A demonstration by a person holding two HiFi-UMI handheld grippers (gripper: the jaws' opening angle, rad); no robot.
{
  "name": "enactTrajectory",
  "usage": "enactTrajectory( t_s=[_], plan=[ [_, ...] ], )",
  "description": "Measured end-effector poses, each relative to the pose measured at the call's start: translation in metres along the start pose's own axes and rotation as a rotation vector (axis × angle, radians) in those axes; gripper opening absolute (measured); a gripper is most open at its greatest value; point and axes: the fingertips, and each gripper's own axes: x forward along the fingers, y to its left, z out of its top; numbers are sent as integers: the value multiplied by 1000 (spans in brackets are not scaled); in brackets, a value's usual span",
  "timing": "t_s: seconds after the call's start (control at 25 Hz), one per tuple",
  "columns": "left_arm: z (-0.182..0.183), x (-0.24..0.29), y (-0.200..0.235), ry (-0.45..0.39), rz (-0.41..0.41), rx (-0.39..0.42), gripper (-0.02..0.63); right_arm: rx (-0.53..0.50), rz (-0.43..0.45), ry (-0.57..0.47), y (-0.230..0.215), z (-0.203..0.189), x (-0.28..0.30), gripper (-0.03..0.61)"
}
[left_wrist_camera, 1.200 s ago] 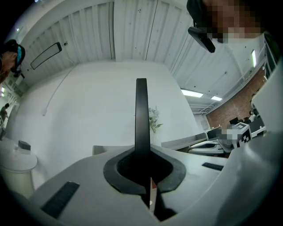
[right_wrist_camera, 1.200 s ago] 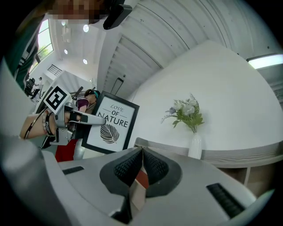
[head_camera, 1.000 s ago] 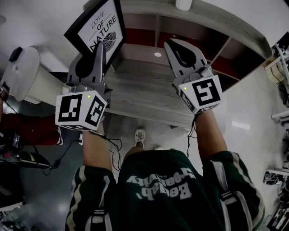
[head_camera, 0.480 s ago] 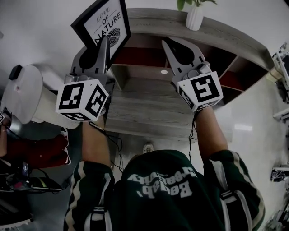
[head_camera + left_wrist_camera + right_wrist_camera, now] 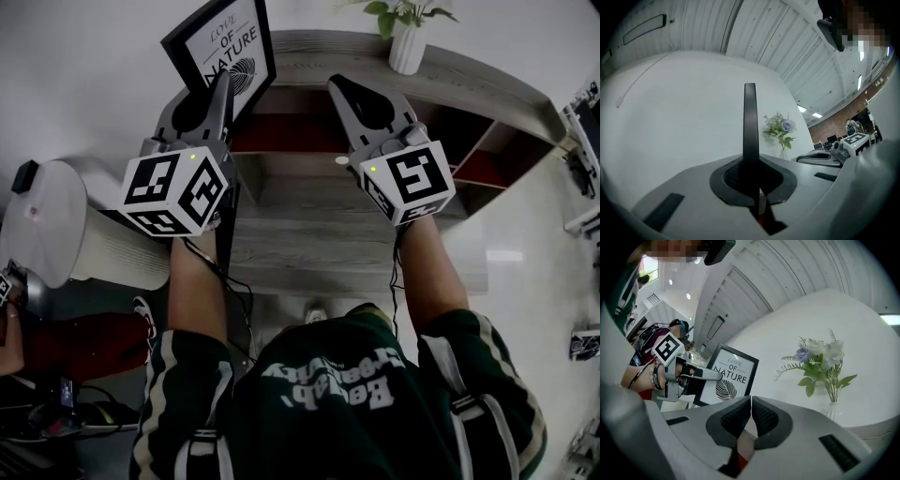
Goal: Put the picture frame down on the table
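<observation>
The picture frame (image 5: 225, 47) is black with a white print reading "Love of Nature". It hangs tilted in the air at the top left of the head view, over the left end of the grey wooden table top (image 5: 487, 70). My left gripper (image 5: 223, 89) is shut on the frame's lower edge. In the left gripper view the frame (image 5: 750, 122) stands edge-on between the pads. My right gripper (image 5: 339, 86) is beside it, shut and empty. The right gripper view shows the frame (image 5: 729, 376) and the left gripper (image 5: 701, 373) to the left of the right gripper (image 5: 751, 401).
A white vase of flowers (image 5: 408, 47) stands on the table top near the white wall. Under the top are open compartments with red backs (image 5: 291, 131) and a lower wooden board (image 5: 319, 234). A white round object (image 5: 47, 225) sits at the left.
Both grippers have moved forward toward the wall, the left one carrying the frame along. The vase and more of the table top have come into view.
</observation>
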Motion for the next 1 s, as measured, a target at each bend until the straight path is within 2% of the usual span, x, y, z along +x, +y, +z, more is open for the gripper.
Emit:
enactTrajectory(
  t_s=[0.36, 0.6, 1.0],
  plan=[
    [-15, 34, 20, 49, 19, 3, 26, 2, 4, -15, -22, -3, 25, 35],
    [-27, 52, 37, 79, 65, -4, 26, 8, 40, -36, -32, -8, 50, 35],
    [-36, 82, 52, 93, 102, 4, 26, 36, 74, -46, -49, -24, 78, 35]
  ],
)
